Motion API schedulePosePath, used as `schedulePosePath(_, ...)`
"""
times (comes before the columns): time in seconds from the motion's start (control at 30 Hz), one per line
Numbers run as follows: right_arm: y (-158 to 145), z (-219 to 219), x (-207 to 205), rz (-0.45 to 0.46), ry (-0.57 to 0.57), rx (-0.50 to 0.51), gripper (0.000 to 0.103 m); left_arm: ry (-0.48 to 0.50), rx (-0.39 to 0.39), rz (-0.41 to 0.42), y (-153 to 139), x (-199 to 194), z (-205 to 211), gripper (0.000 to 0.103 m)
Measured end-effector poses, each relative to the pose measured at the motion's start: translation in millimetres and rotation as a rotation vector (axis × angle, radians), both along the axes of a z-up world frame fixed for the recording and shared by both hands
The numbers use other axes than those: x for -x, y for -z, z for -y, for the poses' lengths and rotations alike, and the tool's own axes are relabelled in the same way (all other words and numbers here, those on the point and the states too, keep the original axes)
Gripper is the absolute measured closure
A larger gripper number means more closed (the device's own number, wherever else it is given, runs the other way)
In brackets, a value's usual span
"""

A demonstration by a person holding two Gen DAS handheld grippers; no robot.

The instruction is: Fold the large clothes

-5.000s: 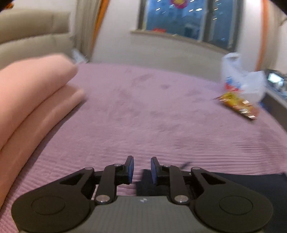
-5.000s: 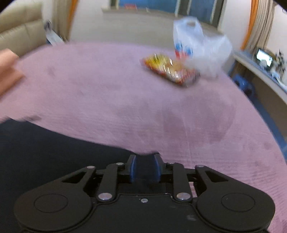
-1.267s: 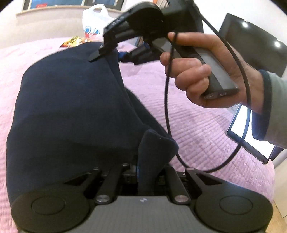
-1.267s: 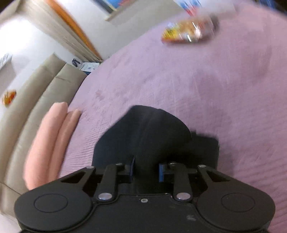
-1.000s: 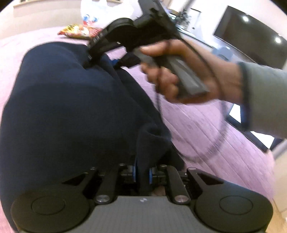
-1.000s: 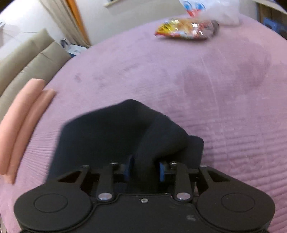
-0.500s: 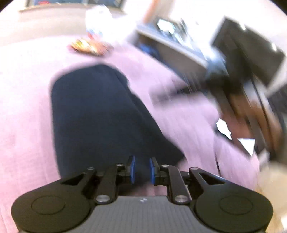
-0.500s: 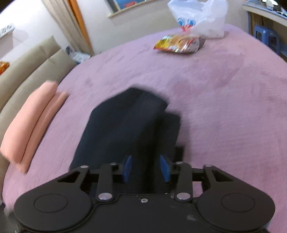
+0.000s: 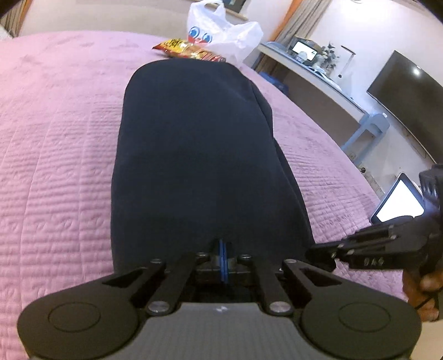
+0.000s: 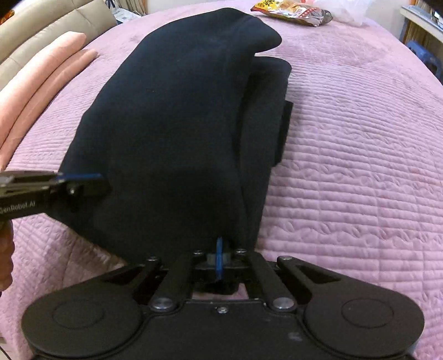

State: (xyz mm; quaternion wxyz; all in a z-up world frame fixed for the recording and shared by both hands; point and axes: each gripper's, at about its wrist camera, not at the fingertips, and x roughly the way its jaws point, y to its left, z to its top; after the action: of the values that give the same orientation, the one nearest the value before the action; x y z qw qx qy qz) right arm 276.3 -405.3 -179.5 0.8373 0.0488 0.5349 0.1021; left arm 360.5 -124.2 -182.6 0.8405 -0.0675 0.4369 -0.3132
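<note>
One dark navy garment (image 9: 199, 155), folded lengthwise into a long strip, lying on a pink quilted bed cover (image 9: 55, 166) and stretching away from both sets of jaws. Two layers visible along its right edge in the right wrist view, upper fold bulging over a lower one (image 10: 265, 116). Two grippers. Left gripper (image 9: 223, 259): blue pads pressed together, no gap, near edge of the garment draped just over the tips; cannot tell whether cloth sits between the pads. Right gripper (image 10: 219, 259): blue pads likewise pressed flat against each other at the garment's near hem; same doubt about cloth inside. Left gripper also seen side-on in the right wrist view, at the garment's left edge. Beyond the far end of the garment: one yellow-red snack packet (image 9: 191, 51), one white plastic bag (image 9: 221, 30) behind it. Left of the jaws in the right wrist view: one folded pink blanket (image 10: 41, 77), beige sofa (image 10: 49, 19) behind. Right of the jaws in the left wrist view: one lit tablet screen (image 9: 398, 203), one dark TV (image 9: 407, 94), one long desk (image 9: 313, 72).
</note>
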Motion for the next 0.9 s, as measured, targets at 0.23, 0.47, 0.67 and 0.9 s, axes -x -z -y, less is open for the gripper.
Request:
schedulePosePath(0.23,-68.5,3.6,-62.2,0.283,-0.091,-0.08,0.093,0.005,-0.023,-0.023,-6.0,-8.7,13.3,0.1)
schedulePosePath(0.47,-61.7,-70.0,-161.3,0.444,-0.354,-0.138,0.093,-0.012,0.02,-0.071,-3.6,-13.3,7.3,0.1)
schedulePosePath(0.67,2.0,-90.4,-183.5,0.569,-0.475,0.314,0.088,-0.017,0.075,-0.083,-3.3,-17.6,-1.3,0.1)
schedulePosePath(0.9,13.0,-34.1,-214.3,0.431,-0.233,0.399,0.069,0.032,0.047,-0.095,-20.1,-17.4,-1.9,0.099)
